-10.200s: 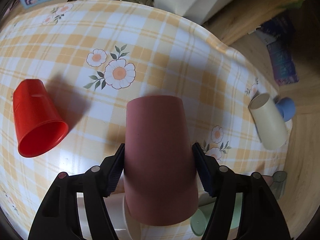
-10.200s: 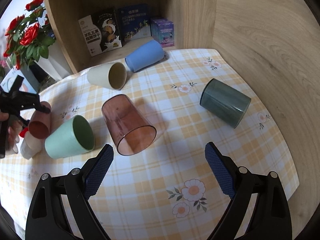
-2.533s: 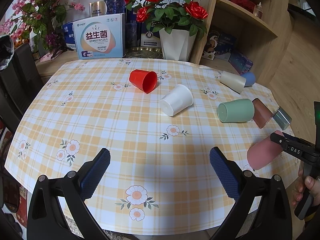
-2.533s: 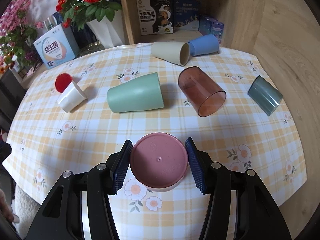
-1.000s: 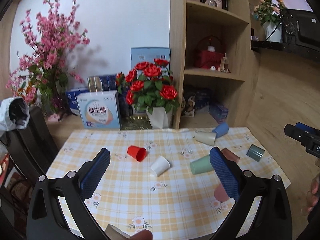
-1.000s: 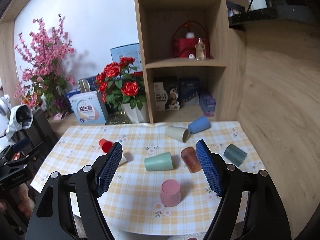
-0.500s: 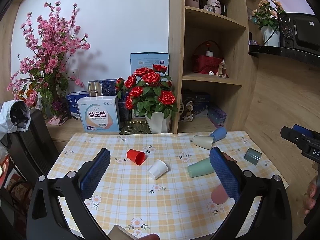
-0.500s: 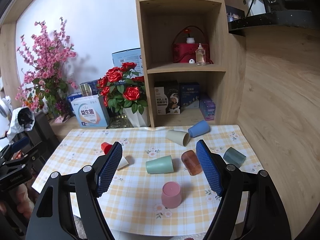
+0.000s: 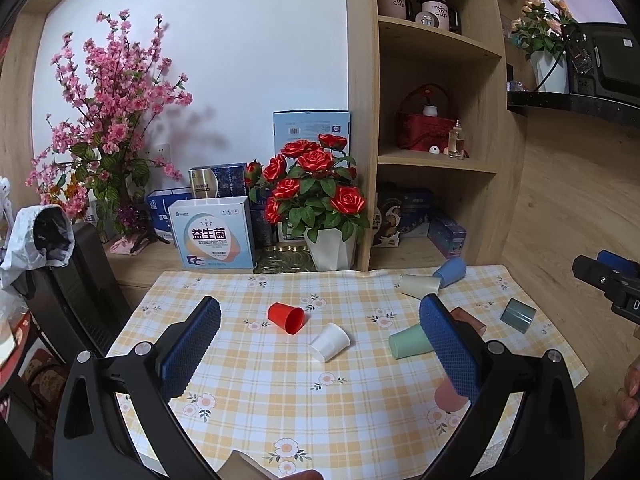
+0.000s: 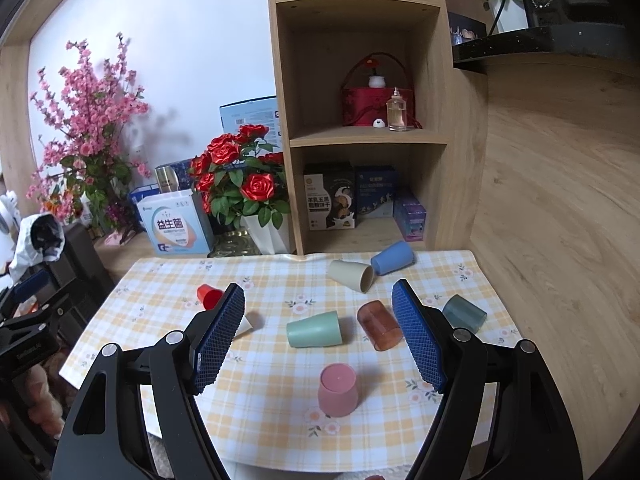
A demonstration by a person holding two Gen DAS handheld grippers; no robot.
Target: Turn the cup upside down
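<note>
The pink cup [image 10: 337, 389] stands upside down near the front of the checked table [image 10: 276, 408]; in the left wrist view it [image 9: 447, 396] is partly hidden behind a finger. My right gripper [image 10: 319, 338] is open and empty, held well back from the table. My left gripper [image 9: 320, 346] is open and empty, also pulled back. Each gripper shows at the edge of the other's view, the right one [image 9: 608, 280] and the left one [image 10: 28, 336].
Other cups lie on their sides: red [image 9: 286, 317], white [image 9: 329, 342], green [image 10: 314, 329], brown translucent [image 10: 379, 325], grey-teal [image 10: 464, 313], cream [image 10: 352, 275], blue [image 10: 392, 258]. A rose pot [image 10: 266, 234], boxes and a wooden shelf [image 10: 360, 136] stand behind the table.
The pink cup went from the left gripper to the right, which set it upside down on the table and let go. Both grippers have since drawn back, slightly more over the last second.
</note>
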